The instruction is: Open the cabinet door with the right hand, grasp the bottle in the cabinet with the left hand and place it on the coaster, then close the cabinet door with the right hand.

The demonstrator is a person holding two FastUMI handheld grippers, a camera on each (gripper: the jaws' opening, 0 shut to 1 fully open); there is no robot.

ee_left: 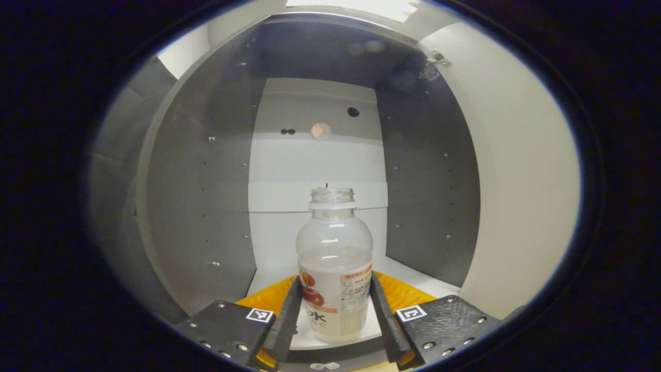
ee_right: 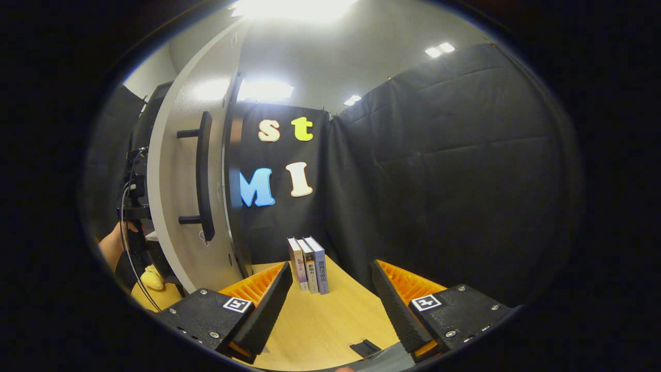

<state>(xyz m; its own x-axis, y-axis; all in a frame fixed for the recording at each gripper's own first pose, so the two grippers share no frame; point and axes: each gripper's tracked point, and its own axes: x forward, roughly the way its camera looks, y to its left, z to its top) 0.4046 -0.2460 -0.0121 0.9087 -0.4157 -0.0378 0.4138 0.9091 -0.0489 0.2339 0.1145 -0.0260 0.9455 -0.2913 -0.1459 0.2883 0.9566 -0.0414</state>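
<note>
A clear, capless plastic bottle [ee_left: 334,243] with a red-and-white label stands on the white floor of the cabinet [ee_left: 201,206], which has grey side walls. My left gripper [ee_left: 334,281] reaches into the cabinet and is shut on the bottle, one finger pressed on each side of its lower body. The cabinet door [ee_left: 516,181] stands swung open on the right. In the right gripper view the same door [ee_right: 175,206] shows its pale outer face with a black bar handle [ee_right: 205,175]. My right gripper [ee_right: 333,268] hangs open over the wooden table, right of the door, holding nothing.
Three books [ee_right: 310,263] stand upright on the wooden table [ee_right: 330,320] against the booth wall. A small black piece [ee_right: 364,347] lies near the table's front. A person's hand [ee_right: 111,248] with a cable and a yellow object [ee_right: 151,278] show left of the door.
</note>
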